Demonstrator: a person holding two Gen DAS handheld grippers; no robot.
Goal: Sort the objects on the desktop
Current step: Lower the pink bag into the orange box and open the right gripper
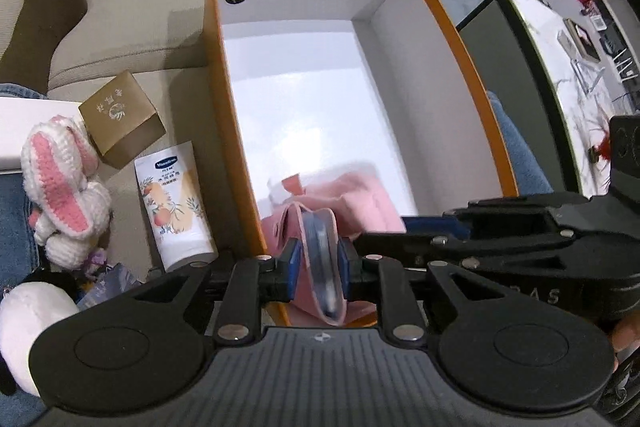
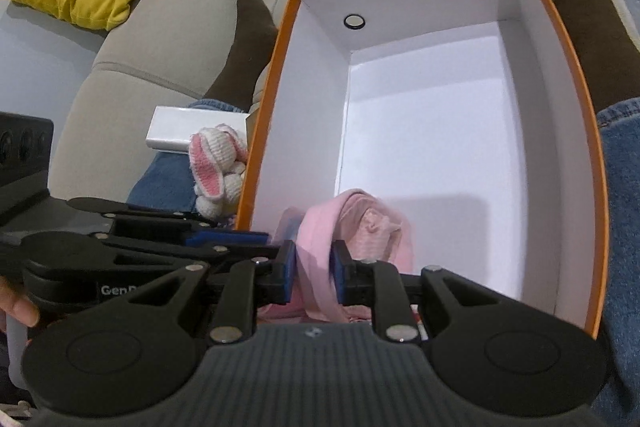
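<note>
Both the left gripper [image 1: 316, 263] and right gripper [image 2: 314, 269] are clamped on folds of the soft pink fabric garment [image 2: 360, 227], which hangs straight below their fingers at the near end of the orange-rimmed white cardboard box [image 1: 212, 67].

Both feeds look bright enough to me; soft indoor light glares off the white floor of the orange box [image 1: 472, 75], washing it out in the left view; heavy fisheye bend curves the box's rim toward the edges; the pink cloth [image 2: 320, 247] at the box's near end is smeared with motion blur.
</note>
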